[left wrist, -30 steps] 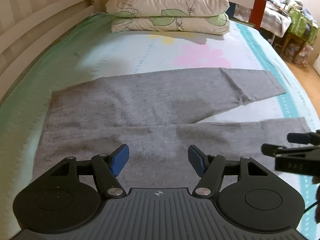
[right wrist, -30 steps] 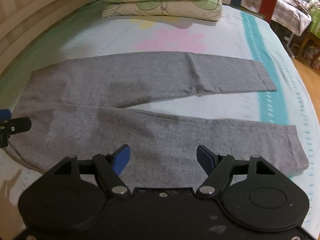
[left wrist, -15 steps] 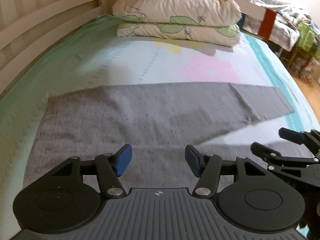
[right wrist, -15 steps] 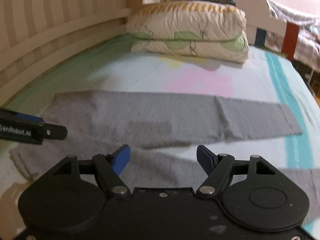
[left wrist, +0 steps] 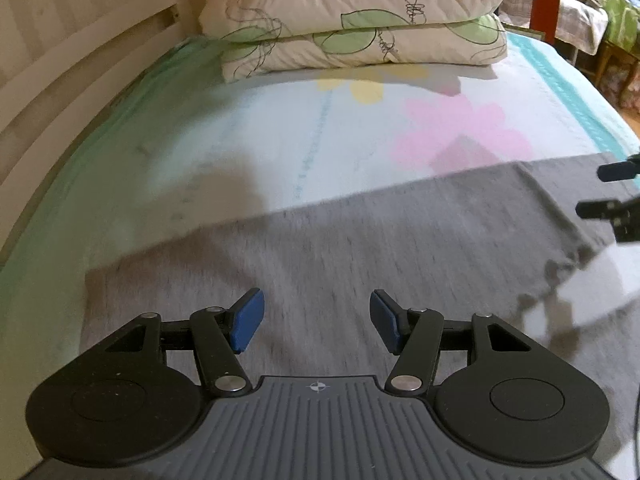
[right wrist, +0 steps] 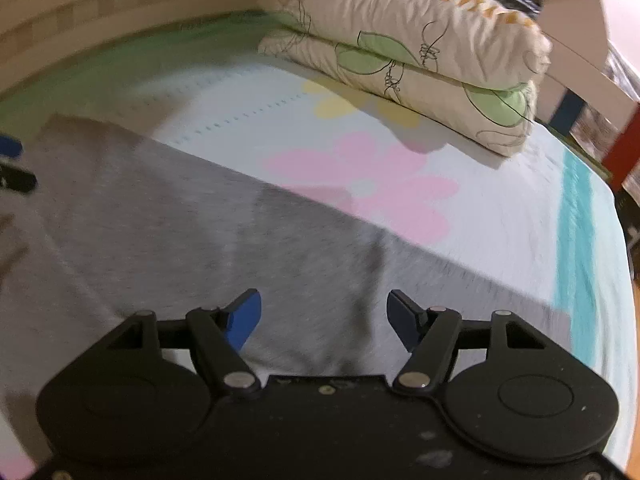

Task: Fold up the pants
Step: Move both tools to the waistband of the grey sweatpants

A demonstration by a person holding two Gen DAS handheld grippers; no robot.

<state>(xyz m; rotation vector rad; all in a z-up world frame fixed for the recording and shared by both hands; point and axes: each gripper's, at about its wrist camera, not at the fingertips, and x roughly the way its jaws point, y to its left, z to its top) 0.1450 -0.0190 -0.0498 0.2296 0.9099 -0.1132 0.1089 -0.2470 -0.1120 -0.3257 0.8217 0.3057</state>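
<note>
The grey knit cotton pants (left wrist: 360,248) lie flat on the bed with its pale floral sheet (left wrist: 280,148), well short of the two stacked cream pillows with green leaf prints (left wrist: 360,24) at the head. The left wrist view alone shows the white slatted bed rail (left wrist: 80,60) along the left and a cluttered piece of furniture (left wrist: 600,20) past the far right corner; it also catches the black fingertips of the right claw (left wrist: 608,190) at its right edge, above the pant fabric. The right wrist view alone shows the turquoise stripe (right wrist: 576,240) down the sheet's right side, with the leg's cuff end just beside it, and a sliver of the left claw (right wrist: 12,164) at its left edge. The left claw's blue pads (left wrist: 248,320) stand moderately apart over the grey cloth, nothing between them, and its jaws have just been closing slightly. The right claw's blue pads (right wrist: 244,320) stand wider, its jaws having just begun to narrow, hovering empty over the pants; contact with the cloth cannot be told through the blur.
</note>
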